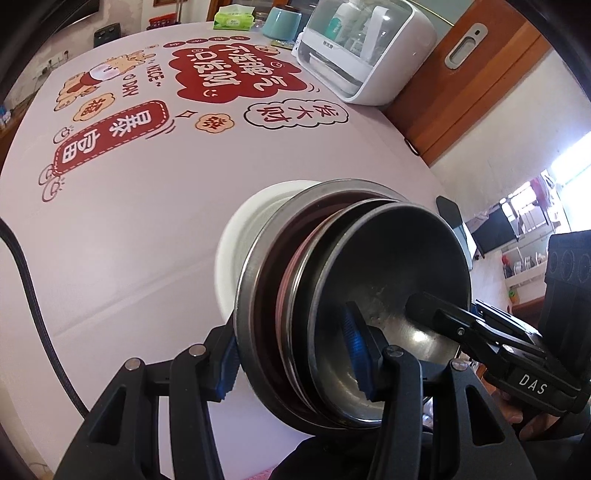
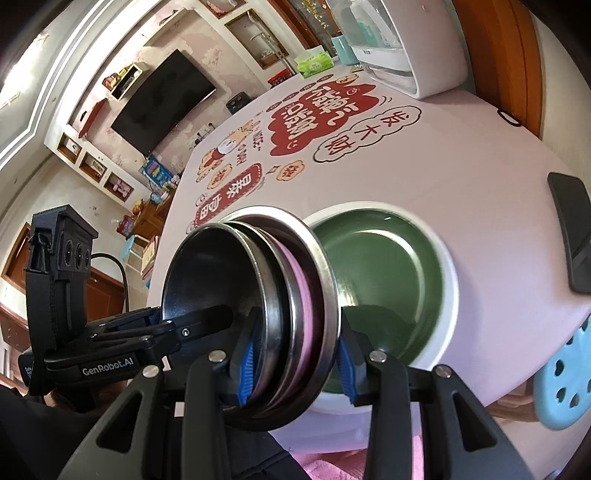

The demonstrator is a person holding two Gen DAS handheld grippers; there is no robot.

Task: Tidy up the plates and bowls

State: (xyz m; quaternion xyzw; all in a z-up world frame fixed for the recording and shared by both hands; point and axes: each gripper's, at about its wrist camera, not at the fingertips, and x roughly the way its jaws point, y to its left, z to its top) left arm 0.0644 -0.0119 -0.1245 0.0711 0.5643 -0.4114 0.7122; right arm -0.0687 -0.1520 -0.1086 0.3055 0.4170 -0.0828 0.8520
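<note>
Both claws clamp one tilted stack of nested metal bowls (image 1: 354, 310) from opposite sides: left gripper (image 1: 295, 363) and right gripper (image 2: 295, 363), each partly closed across its rims. The stack hangs near, over the table (image 1: 147, 229), just beside the green white-rimmed bowl (image 2: 388, 273).

1. A large table (image 1: 155, 229) fills the scene, covered with a pale pink cloth printed with red and cream cartoon shapes and Chinese characters.
2. At its far end stand a white countertop appliance with a clear window (image 1: 365, 48), a teal canister (image 1: 282, 22) and a green tissue box (image 1: 233, 19).
3. An orange-brown wooden door (image 1: 476, 74) stands beside the table.
4. A pale wall holds a dark flat television (image 2: 162, 99), framed by white built-in shelves (image 2: 92, 162) with small items, too blurred to identify.
5. Bright daylight enters at the right, possibly through a window (image 1: 576, 162).
6. A light blue plastic stool (image 2: 565, 384) sits by the table's near edge.
</note>
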